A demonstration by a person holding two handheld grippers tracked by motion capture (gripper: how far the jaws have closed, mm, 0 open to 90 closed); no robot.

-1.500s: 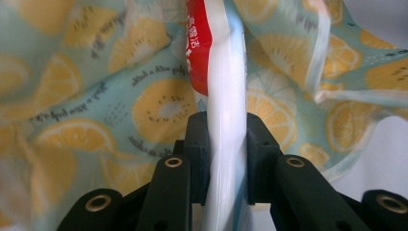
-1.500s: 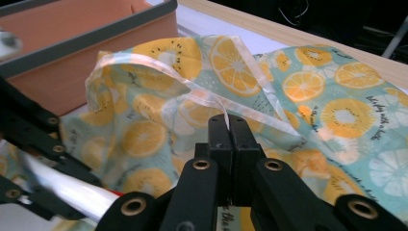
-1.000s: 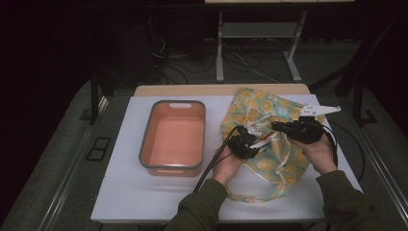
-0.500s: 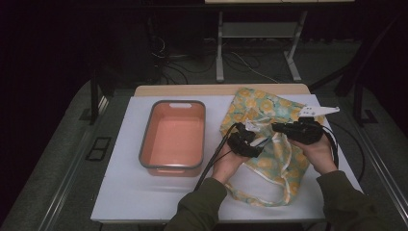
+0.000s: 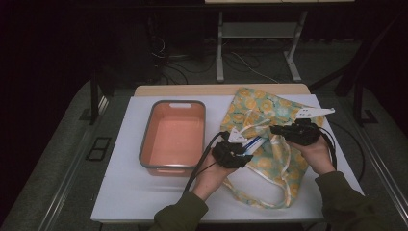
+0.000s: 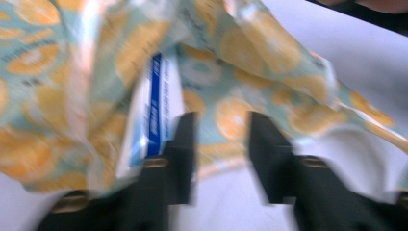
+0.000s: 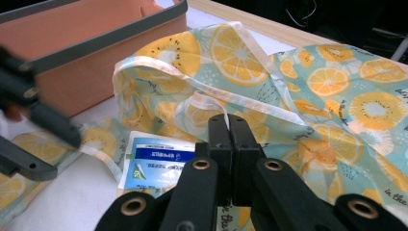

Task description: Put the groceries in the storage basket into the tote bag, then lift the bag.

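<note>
Packet (image 7: 156, 161) in white and blue lies at the mouth of the citrus-print bag (image 5: 269, 139), just left of the right gripper (image 7: 228, 130), whose fingers are pressed together on a fold of the bag's rim. The left gripper (image 6: 219, 144) has just been closing; its fingers stand apart with only bag cloth beyond them, the packet beside its left finger (image 6: 180, 144). Judged step: drawing the packet out. Next, recentre and pinch it. Farther off, the high view adds the orange bin (image 5: 174, 134) on the table (image 5: 120, 192).
</note>
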